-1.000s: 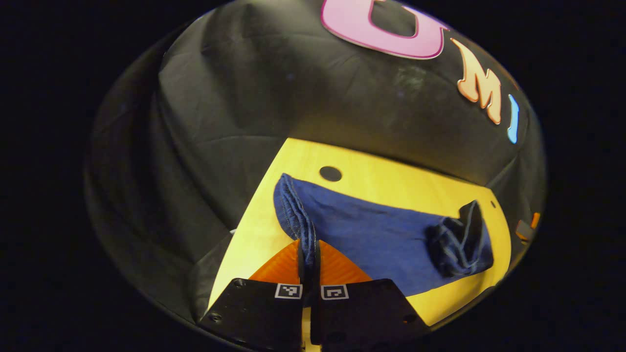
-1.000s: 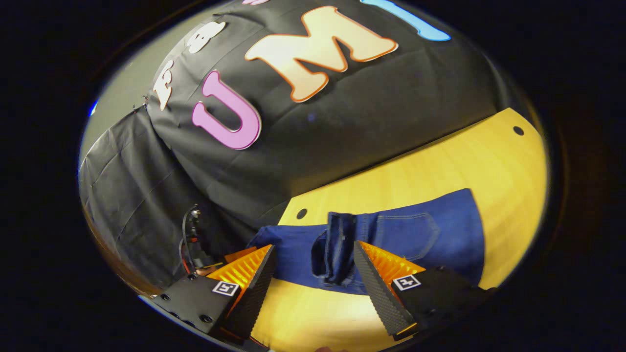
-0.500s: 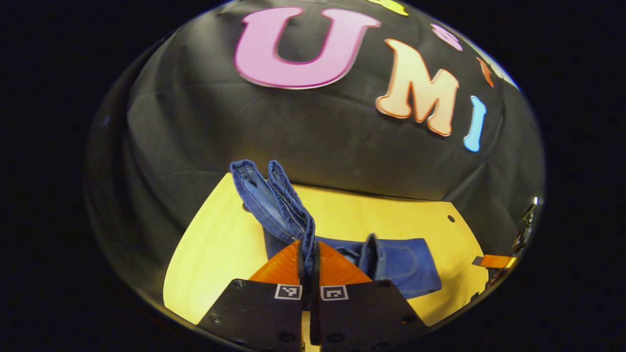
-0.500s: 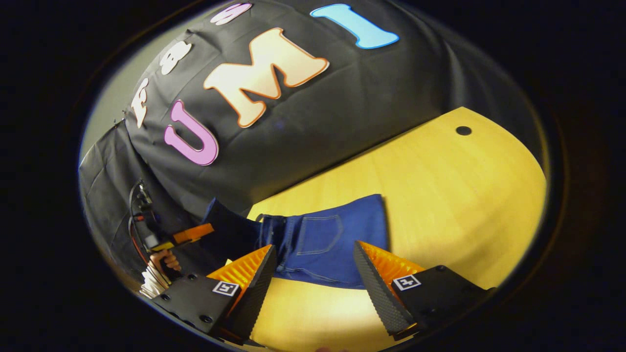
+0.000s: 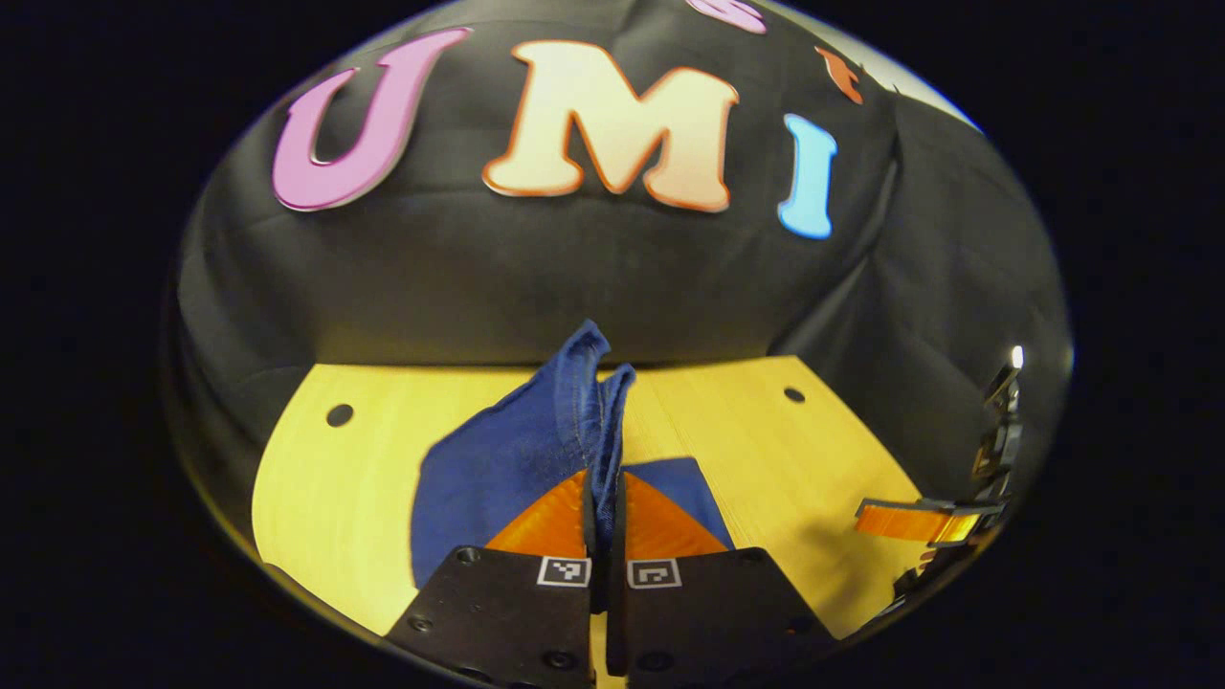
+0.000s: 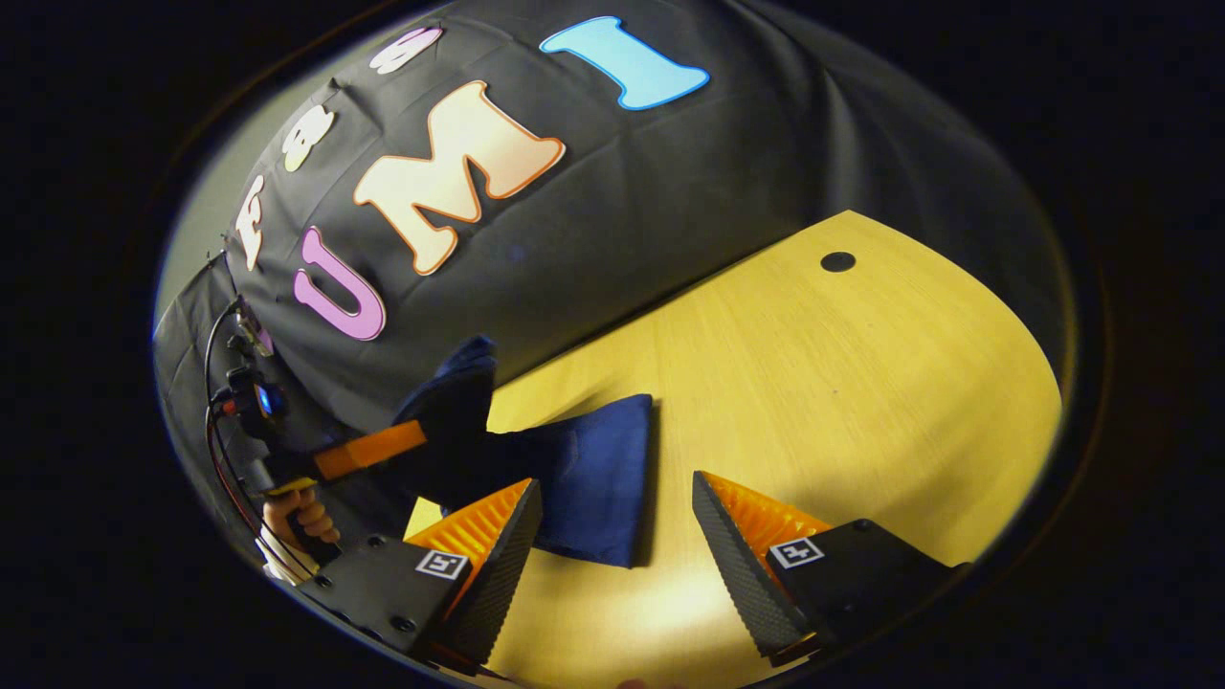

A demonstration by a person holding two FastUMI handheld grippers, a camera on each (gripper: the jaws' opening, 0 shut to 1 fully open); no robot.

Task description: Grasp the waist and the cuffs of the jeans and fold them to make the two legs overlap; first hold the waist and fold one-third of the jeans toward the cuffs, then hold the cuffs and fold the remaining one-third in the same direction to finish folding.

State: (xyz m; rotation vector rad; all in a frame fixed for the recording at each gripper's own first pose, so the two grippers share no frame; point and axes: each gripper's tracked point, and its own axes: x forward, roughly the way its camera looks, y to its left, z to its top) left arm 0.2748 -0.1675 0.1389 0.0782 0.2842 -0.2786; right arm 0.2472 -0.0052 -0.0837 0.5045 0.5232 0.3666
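While my left gripper (image 5: 605,498) stays out of the comparison, its two fingers are pinched tight together on the cuff end of the dark blue denim jeans (image 5: 517,459), and I hold that end lifted off the pale yellow wooden desk (image 5: 335,488) so the doubled hems stand up between the fingers and the cloth below can bend over itself. In the left gripper view the raised cuffs rise from the fingers toward the back edge of the desk, while the rest of the denim lies flat on the desktop to either side of my fingers. In the right gripper view the jeans (image 6: 593,478) rest as a compact folded stack toward the desk's left side, near its front edge, with the lifted part climbing from it to the other gripper (image 6: 373,450), which a hand (image 6: 299,522) carries beyond that side. My right gripper (image 6: 617,565) grips nothing: its fingers stand wide apart above bare desk, just beside the stack's edge, and I judge I keep it there ready to steady or smooth the pile. As I read it, the waist third is already laid over, and the cuff third is in mid-fold, not yet set down on top.
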